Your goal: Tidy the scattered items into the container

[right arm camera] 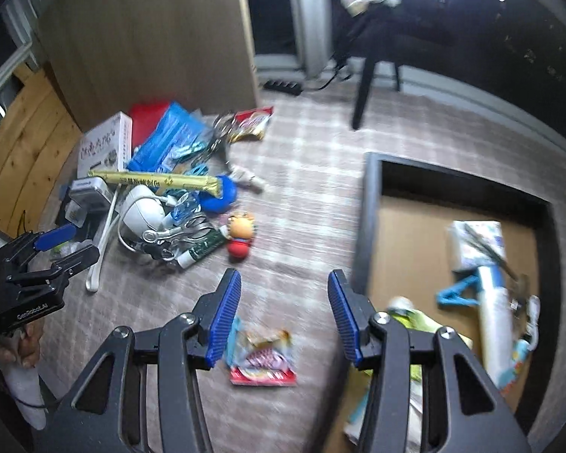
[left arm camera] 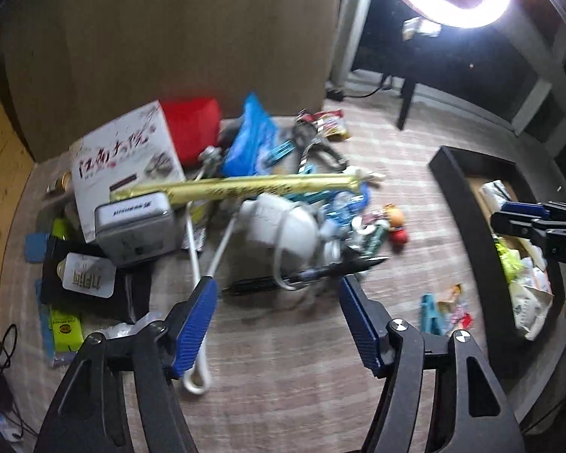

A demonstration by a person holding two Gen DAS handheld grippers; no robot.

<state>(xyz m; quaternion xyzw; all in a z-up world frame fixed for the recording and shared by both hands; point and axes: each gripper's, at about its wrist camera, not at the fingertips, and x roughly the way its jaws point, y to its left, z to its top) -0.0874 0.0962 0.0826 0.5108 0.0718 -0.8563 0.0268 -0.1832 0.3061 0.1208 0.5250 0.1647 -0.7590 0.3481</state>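
Left of the black container (right arm camera: 369,204), the scattered items (left arm camera: 268,204) lie heaped on the floor, apparently awaiting pickup. The left gripper (left arm camera: 277,290) hangs over the heap's black pen (left arm camera: 320,273), jaws open and empty. The right gripper (right arm camera: 285,283), jaws parted and empty, hangs just left of the container above a snack packet (right arm camera: 262,358). Only the right view shows the container's cardboard bottom and sorted contents.
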